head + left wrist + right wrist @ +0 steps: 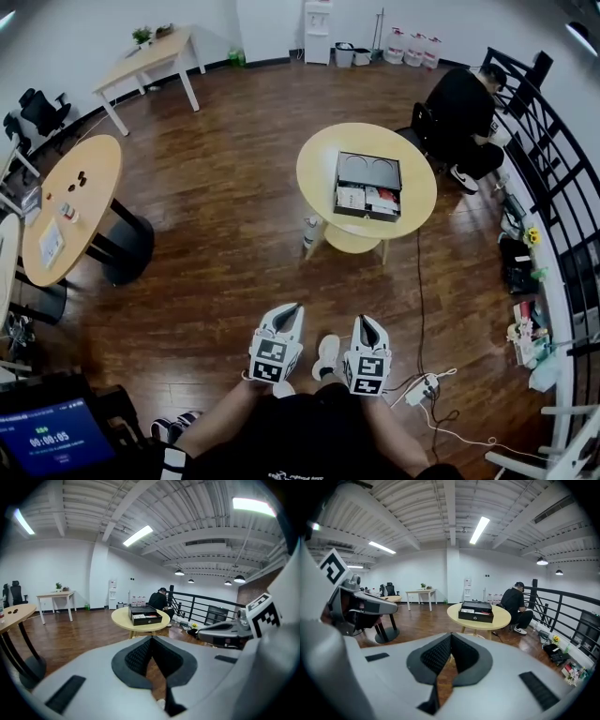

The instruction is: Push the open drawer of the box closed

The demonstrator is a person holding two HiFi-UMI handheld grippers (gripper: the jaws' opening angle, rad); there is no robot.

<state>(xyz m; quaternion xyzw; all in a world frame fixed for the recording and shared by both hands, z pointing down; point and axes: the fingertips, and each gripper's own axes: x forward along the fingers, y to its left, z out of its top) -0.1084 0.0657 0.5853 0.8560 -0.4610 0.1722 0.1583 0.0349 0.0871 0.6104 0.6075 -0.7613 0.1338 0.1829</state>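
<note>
A black box [367, 185] lies on a round yellow table [319, 173] several steps ahead of me. Its drawer [367, 201] is pulled out toward me, with papers and a red item inside. The box also shows small in the left gripper view [145, 615] and in the right gripper view [476, 611]. My left gripper [290, 309] and right gripper [364, 322] are held low and close to my body, side by side, far from the table. On each one the jaws meet at the tips with nothing held: left [151, 639], right [451, 635].
A person [466, 111] sits just beyond the table's right side. A bottle [310, 232] stands on the floor by the table's base. A power strip [422, 386] and its cable lie on the wood floor to my right. Another round table [75, 202] is at the left, a railing [548, 187] at the right.
</note>
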